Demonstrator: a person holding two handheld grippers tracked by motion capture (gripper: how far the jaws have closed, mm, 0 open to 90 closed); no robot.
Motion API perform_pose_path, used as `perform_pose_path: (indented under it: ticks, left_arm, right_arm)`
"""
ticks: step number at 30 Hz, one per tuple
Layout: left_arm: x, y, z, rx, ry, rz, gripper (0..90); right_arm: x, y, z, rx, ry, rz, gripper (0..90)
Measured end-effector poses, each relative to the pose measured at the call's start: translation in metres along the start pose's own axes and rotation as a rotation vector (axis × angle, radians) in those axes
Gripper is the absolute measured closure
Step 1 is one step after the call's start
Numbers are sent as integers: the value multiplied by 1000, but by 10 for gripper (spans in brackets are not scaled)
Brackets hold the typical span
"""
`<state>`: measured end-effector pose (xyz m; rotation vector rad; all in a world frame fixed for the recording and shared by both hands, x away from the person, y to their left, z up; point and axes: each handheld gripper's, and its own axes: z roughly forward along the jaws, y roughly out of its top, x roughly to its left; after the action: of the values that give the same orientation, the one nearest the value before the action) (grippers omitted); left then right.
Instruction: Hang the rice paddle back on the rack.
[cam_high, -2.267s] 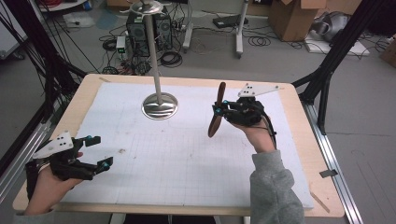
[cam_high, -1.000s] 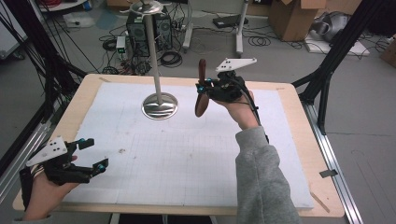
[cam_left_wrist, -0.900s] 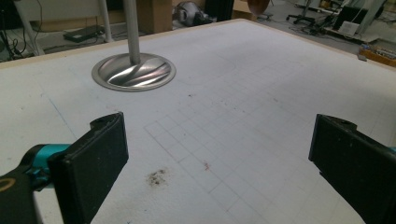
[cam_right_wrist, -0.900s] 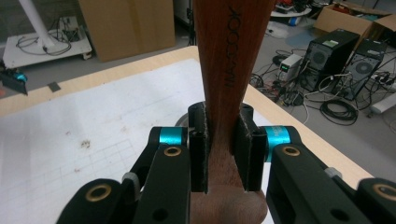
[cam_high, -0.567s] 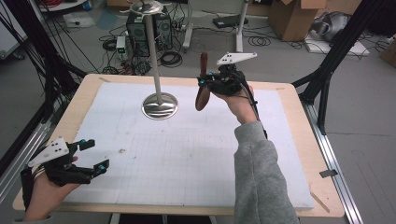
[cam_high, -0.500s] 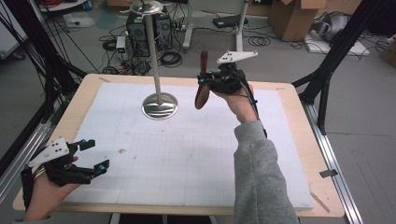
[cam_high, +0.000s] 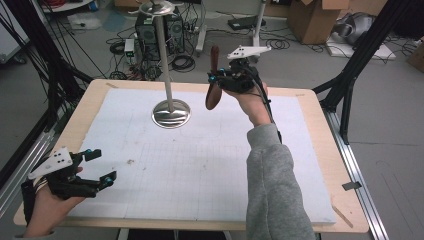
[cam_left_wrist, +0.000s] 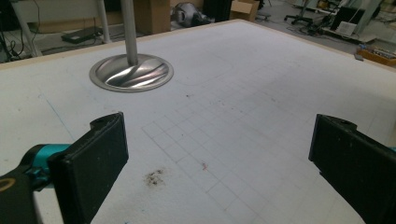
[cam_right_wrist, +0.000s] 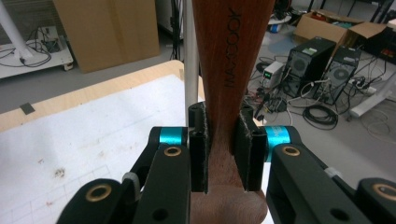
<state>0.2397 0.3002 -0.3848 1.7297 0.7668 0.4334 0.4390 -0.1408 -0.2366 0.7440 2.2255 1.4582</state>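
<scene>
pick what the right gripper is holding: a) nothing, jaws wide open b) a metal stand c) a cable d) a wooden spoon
d: in the right gripper view the right gripper has its jaws pressed on the neck of a wooden spoon, and the high view shows the spoon lifted above the table.

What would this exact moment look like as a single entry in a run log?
right hand-held gripper: shut on wooden spoon, held upright near metal stand | left hand-held gripper: open, holding nothing, near table edge
</scene>
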Motion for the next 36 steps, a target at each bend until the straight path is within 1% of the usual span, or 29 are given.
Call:
perform_pose_path:
  ticks: [6,7,8,9,12,13,14,18,20,22,23,26,30,32,33,36]
  left_arm:
    - [1,0,1,4,-10,-7,51]
    - [1,0,0,-1,-12,-4,51]
    - [1,0,0,-9,-4,-1,51]
    - [2,0,-1,-12,-1,5,51]
    - [2,0,-2,-19,-5,-4,51]
    - [3,0,-3,-18,-9,-5,51]
    - [3,0,-3,-15,-13,-6,51]
    - [3,-1,-2,-6,-13,-9,51]
    - [3,-1,-2,-2,-10,-10,51]
    - [3,-2,0,9,-10,-8,51]
    - [3,-2,0,13,-11,-6,51]
    - [3,-2,0,10,-11,-7,51]
    - [5,-2,-4,5,-9,-9,51]
    - [5,-3,-4,1,-8,-14,51]
    - [6,-4,-5,2,-9,-20,51]
    - [6,-5,-5,2,-10,-23,51]
  right_arm:
    - [1,11,8,-16,0,8,776]
    - [1,12,10,-14,6,10,776]
    - [0,14,11,-10,9,14,776]
    - [0,15,14,-10,1,14,776]
    - [-1,17,17,-9,3,19,776]
    - [-2,18,20,-9,-6,23,776]
    - [-3,18,21,-9,-4,26,776]
    - [-6,19,22,-11,-5,34,776]
    - [-8,19,22,-4,-7,34,776]
    - [-12,21,21,-16,-13,52,776]
    - [-13,21,22,-21,-8,56,776]
    - [-13,24,23,-15,-3,53,777]
    - [-10,34,27,-2,32,27,777]
    - [-9,35,28,2,32,20,777]
    - [-8,39,30,13,35,4,777]
    - [-7,42,33,8,41,4,777]
